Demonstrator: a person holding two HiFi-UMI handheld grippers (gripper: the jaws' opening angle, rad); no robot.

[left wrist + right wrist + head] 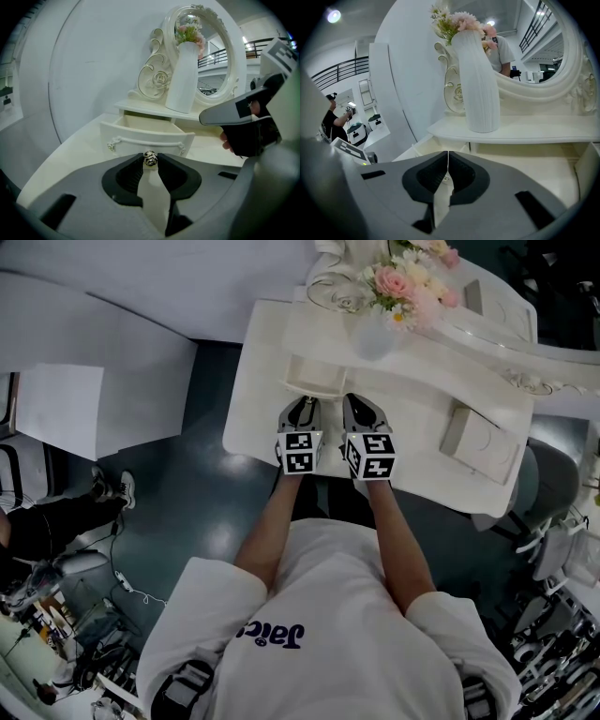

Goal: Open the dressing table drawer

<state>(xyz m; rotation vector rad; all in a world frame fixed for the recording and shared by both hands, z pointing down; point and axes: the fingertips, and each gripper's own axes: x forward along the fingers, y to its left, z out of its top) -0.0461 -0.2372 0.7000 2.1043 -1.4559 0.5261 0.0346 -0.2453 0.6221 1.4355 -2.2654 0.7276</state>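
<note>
The small white drawer (147, 136) on the left of the dressing table (253, 409) stands pulled out, and its inside looks bare. From the head view the drawer (314, 376) lies just beyond both grippers. My left gripper (150, 159) is shut on a small silver ring (150, 158) pinched at its fingertips, in front of the drawer's curved handle (145, 140). That left gripper (302, 411) hovers over the table's front. My right gripper (448, 161) is shut with nothing between its jaws. The right gripper (362, 411) sits beside the left.
A tall white vase (476, 84) of pink flowers (403, 282) stands on the shelf before the oval mirror (215, 56). A second small drawer (478, 442) is pulled out at the right. A person (335, 117) stands far left. A chair (553, 474) is at the right.
</note>
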